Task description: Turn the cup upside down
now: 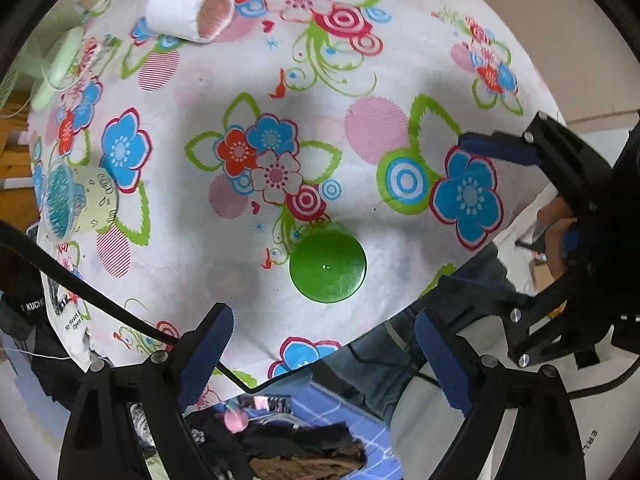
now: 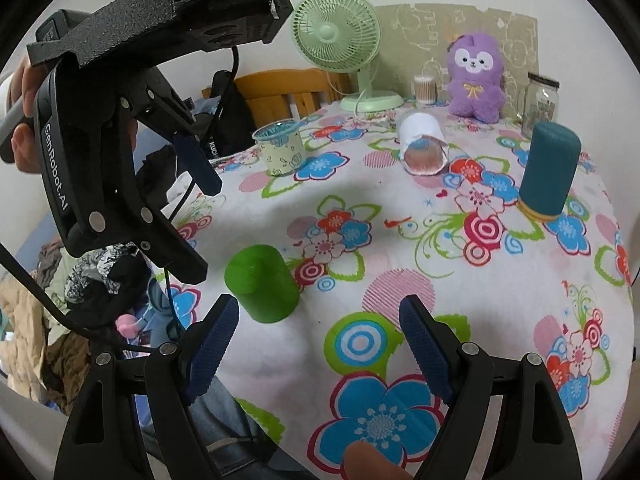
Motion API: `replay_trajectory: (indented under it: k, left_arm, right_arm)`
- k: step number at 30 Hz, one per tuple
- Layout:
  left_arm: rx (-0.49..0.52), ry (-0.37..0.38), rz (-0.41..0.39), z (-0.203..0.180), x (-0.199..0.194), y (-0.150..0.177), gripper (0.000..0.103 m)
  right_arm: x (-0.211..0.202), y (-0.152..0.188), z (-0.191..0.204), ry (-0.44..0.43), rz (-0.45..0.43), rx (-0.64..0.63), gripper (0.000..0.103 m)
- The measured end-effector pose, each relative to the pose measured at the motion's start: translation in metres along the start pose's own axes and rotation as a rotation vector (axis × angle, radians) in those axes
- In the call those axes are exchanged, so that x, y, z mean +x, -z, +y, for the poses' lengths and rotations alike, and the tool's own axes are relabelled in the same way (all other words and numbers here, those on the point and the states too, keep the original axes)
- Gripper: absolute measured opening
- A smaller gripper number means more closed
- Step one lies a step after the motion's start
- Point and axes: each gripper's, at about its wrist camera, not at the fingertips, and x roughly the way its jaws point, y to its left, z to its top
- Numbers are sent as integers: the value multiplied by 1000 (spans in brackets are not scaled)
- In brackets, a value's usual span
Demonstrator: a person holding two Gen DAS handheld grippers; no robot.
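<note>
Left wrist fisheye looks straight down on the counter (image 1: pixel 400 60), which is covered by a white cloth printed with blue, red and pink flowers. A green cup (image 1: pixel 328 266) stands upside down on that cloth near the counter's front edge, its flat closed base facing the camera. The left gripper (image 1: pixel 324 356) hangs above it with its jaws spread wide and nothing between them; the blue pads (image 1: pixel 206 354) sit well apart from the cup. At the right of this view the right gripper (image 1: pixel 464 228) reaches in over the cloth, its jaws also released and empty. From the right wrist view the green cup (image 2: pixel 262 288) shows rim down, just ahead of that gripper's left blue pad and not touched by it, while the left gripper (image 2: pixel 200 220) hovers over the counter's left edge above the cup. Farther back a white paper cup (image 2: pixel 424 146) lies on its side with its mouth toward the camera, a pale patterned tub with a teal top (image 2: pixel 280 148) stands to its left, and a tall teal cup (image 2: pixel 550 170) stands inverted on the right. Along the wall sit a mint desk fan (image 2: pixel 338 32), a purple plush toy (image 2: pixel 474 76) and a glass jar (image 2: pixel 540 98).
</note>
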Motion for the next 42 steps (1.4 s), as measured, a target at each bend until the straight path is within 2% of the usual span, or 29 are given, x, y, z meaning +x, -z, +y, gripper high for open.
replay_trajectory:
  k: [3,13,23,26,29,35,42]
  left_arm:
    - [-28,18,-53,4,-6,3,94]
    - [-115,63,-259,14,-28,22,94]
    - [-211,44,-481,28,-45,40,94]
    - [-258,63,-563,37,-53,47,94]
    - [-303,45,-653,45,-60,55,94]
    - [-387,37,-788,56,-64,71,94]
    - [-487,-13,-954,62,-64,97,96]
  right_arm:
    - [-5,-5,-1,44,-15,-10,84]
    - [-23,-23,-5,111,-62,8,84]
    - [-43,-41,6,179,-123,-3,84]
    - [-48,-48,14,184,-141,-17,85]
    - [-51,-54,22,202,-165,-35,89]
    - [-52,-62,35,213,-190,-52,89]
    - [-56,-69,47,241,-235,-64,90]
